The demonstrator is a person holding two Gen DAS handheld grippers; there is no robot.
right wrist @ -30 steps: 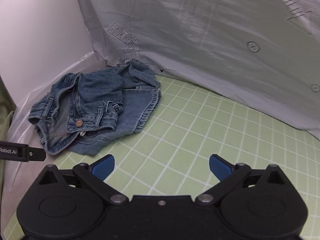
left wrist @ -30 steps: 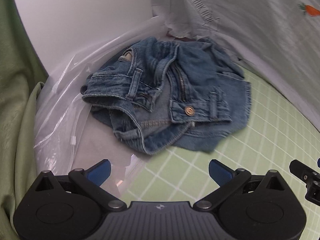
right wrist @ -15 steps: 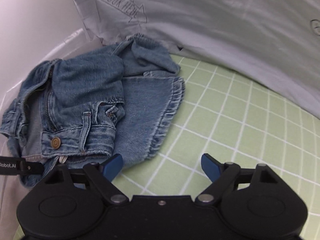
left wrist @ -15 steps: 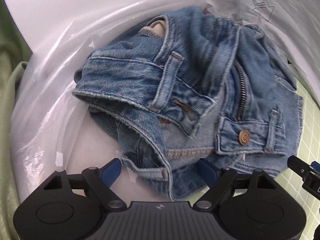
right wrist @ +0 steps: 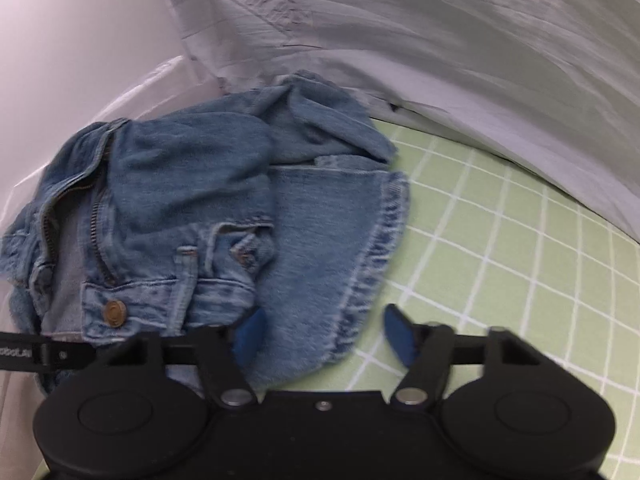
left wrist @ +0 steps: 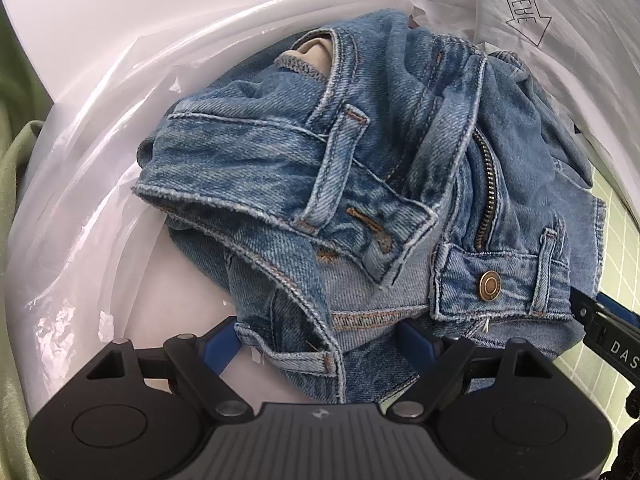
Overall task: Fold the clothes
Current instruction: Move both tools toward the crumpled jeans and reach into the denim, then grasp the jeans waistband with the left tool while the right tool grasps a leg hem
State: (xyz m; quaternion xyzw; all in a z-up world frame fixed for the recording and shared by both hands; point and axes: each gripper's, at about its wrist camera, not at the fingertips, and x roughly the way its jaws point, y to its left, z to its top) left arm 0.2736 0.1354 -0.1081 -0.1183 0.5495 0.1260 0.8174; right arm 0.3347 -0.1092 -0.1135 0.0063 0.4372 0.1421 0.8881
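A crumpled pair of blue denim shorts lies half on clear plastic, half on the green gridded mat. The zip is undone and the brass button shows. My left gripper sits low over the near waistband edge, jaws wide, a fold of denim between the pads, no squeeze visible. My right gripper hovers at the frayed leg hem with its jaws closing. Its left pad is over denim and its right pad over the mat. Each gripper's tip shows in the other's view: right, left.
Crinkled clear plastic sheeting runs under the left side of the shorts, against a white wall. A pale grey cloth with a printed arrow rises behind. Green fabric hangs at the far left. Mat lies bare to the right.
Both grippers came down and in toward the shorts, which now fill both views. The left jaws narrowed a little around the waistband fold. The right jaws narrowed much more over the hem.
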